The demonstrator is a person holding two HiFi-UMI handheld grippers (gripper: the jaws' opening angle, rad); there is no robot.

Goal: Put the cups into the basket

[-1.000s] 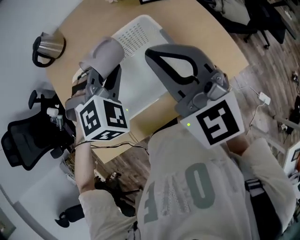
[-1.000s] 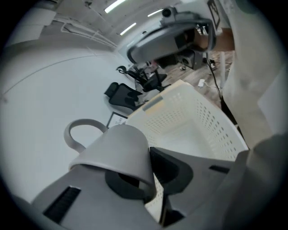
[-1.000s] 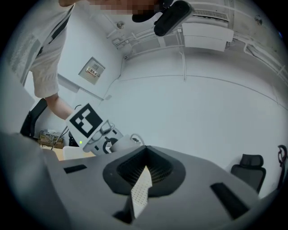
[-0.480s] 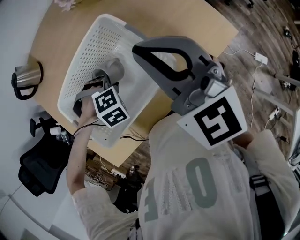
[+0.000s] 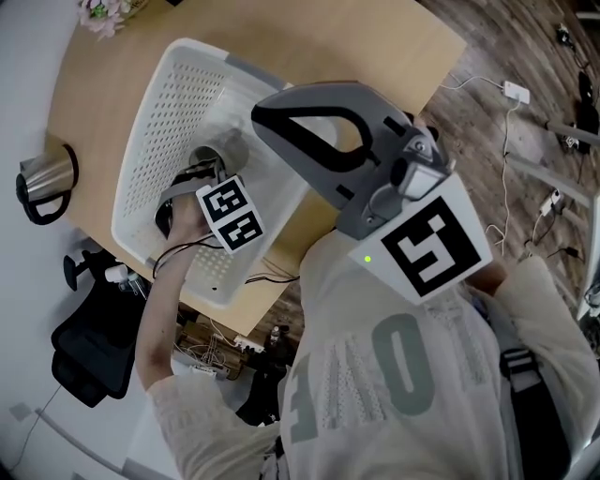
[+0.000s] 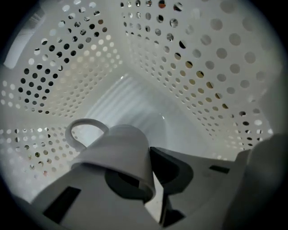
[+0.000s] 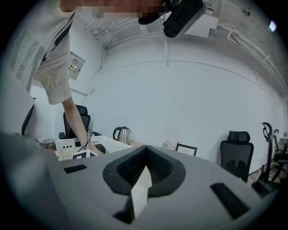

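Observation:
A white perforated basket (image 5: pixel 155 103) lies on the wooden table. My left gripper (image 5: pixel 199 173) is down inside it, shut on a pale grey cup (image 5: pixel 221 148). In the left gripper view the cup (image 6: pixel 119 150) lies tilted between the jaws with its mouth toward the camera and its handle (image 6: pixel 85 128) to the left, just above the basket floor, with the basket walls (image 6: pixel 202 67) all round. My right gripper (image 5: pixel 262 117) is held high over the basket's near side, shut and empty. In its own view the right gripper (image 7: pixel 143 179) points level across the room.
A steel kettle (image 5: pixel 42 178) stands at the table's left edge and flowers (image 5: pixel 103 14) at the far corner. A black office chair (image 5: pixel 89 347) stands below the table. The right gripper view shows the basket (image 7: pixel 72 146), the kettle (image 7: pixel 122 134), a picture frame (image 7: pixel 186 149) and another chair (image 7: pixel 236 152).
My left gripper has carried the cup from above the table's near edge forward and down into the basket. The right gripper has stayed raised and shut.

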